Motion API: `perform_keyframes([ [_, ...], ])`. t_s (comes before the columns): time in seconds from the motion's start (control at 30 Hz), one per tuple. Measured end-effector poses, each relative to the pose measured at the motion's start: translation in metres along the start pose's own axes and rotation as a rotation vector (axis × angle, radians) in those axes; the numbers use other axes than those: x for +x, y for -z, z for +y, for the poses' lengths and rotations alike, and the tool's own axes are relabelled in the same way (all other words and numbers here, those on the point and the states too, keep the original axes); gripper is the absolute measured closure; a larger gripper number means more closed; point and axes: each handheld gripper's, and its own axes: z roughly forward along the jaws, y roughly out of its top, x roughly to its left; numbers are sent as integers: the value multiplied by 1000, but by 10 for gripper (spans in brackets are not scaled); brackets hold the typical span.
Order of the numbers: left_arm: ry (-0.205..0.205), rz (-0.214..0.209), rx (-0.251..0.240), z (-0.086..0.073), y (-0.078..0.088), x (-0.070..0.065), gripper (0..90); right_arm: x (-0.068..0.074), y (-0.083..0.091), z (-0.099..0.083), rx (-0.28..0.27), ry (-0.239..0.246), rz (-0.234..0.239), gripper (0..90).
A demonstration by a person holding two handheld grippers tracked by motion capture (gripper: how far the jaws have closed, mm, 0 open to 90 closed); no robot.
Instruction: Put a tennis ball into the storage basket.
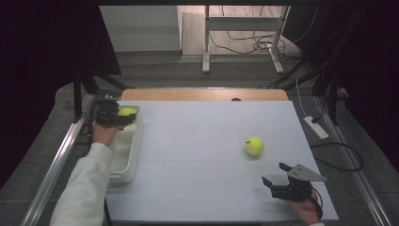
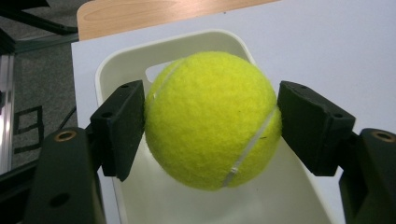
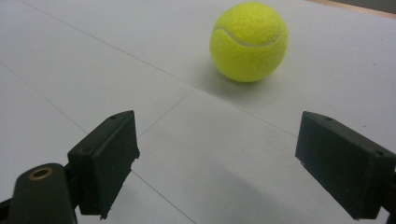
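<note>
Your left claw (image 2: 210, 121) is clamped on a yellow tennis ball (image 2: 212, 119), holding it above the far end of the white bin (image 1: 133, 155) at the left edge of the desk (image 1: 197, 155). Your right claw (image 3: 215, 168) stands wide and empty, low over the desk, facing a second tennis ball (image 3: 248, 41) lying near it.

We find the white table (image 1: 207, 155) bare across its middle and near edge — open passage from the white bin (image 1: 133, 155) rightward. One loose tennis ball (image 1: 254, 146) lies well right of the bin, the single obstacle on that surface, with clear sheet all round it. The bin's near half is unoccupied; its far end is taken up by the left gripper (image 1: 123, 117) clamped on a second ball (image 1: 126, 112) — no entry there.
</note>
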Motion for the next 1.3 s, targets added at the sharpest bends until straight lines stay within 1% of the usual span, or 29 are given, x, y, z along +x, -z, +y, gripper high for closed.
perform_keyframes([
  [0.2, 7, 0, -7, 0, 1, 0, 266, 0, 0, 0, -1, 2, 0, 127],
  [0.27, 20, 6, -19, 0, 2, 2, 254, 0, 0, 0, 1, 1, 1, 127],
  [0.33, 27, 5, -24, 0, 3, 2, 158, 0, 0, 0, 1, 3, 2, 127],
  [0.37, 44, 8, -41, 1, 6, 3, 132, 0, 0, 0, 1, 3, 3, 126],
  [0.4, 53, 1, -55, 1, 8, 4, 116, 0, 0, 0, 1, 3, 3, 127],
  [0.43, 53, -6, -59, 1, 9, 4, 101, 0, 0, 0, -1, 2, 5, 127],
  [0.53, 51, -20, -84, 1, 14, 4, 95, 0, -1, 0, -1, 4, 5, 127],
  [0.57, 56, -26, -89, 0, 16, 4, 94, 0, -1, 0, -1, 4, 5, 127],
  [0.67, 52, -31, -88, -1, 19, 5, 90, 0, -1, 0, 0, 3, 5, 127],
  [0.8, 45, -40, -100, -4, 23, 4, 91, 0, -1, 0, 0, 5, 5, 127],
  [0.9, 41, -70, -132, -6, 31, 4, 92, 0, 0, 0, -2, 3, 4, 127],
  [1.0, 20, -88, -159, -7, 38, -1, 89, 0, 0, 0, 1, 6, 0, 127],
  [1.03, 20, -88, -159, -7, 38, -1, 89, 0, 0, 0, 1, 6, 0, 127],
  [1.1, 12, -103, -174, -8, 41, -4, 88, 0, -1, 0, -3, 4, 4, 127],
  [1.17, 13, -125, -192, -9, 46, -7, 88, 0, 0, 0, -4, 3, 3, 127],
  [1.23, 27, -165, -213, -11, 50, -10, 86, 1, 0, 0, -4, 4, 3, 127],
  [1.3, 19, -177, -223, -12, 54, -13, 86, 1, 0, 0, -4, 4, 3, 127],
])
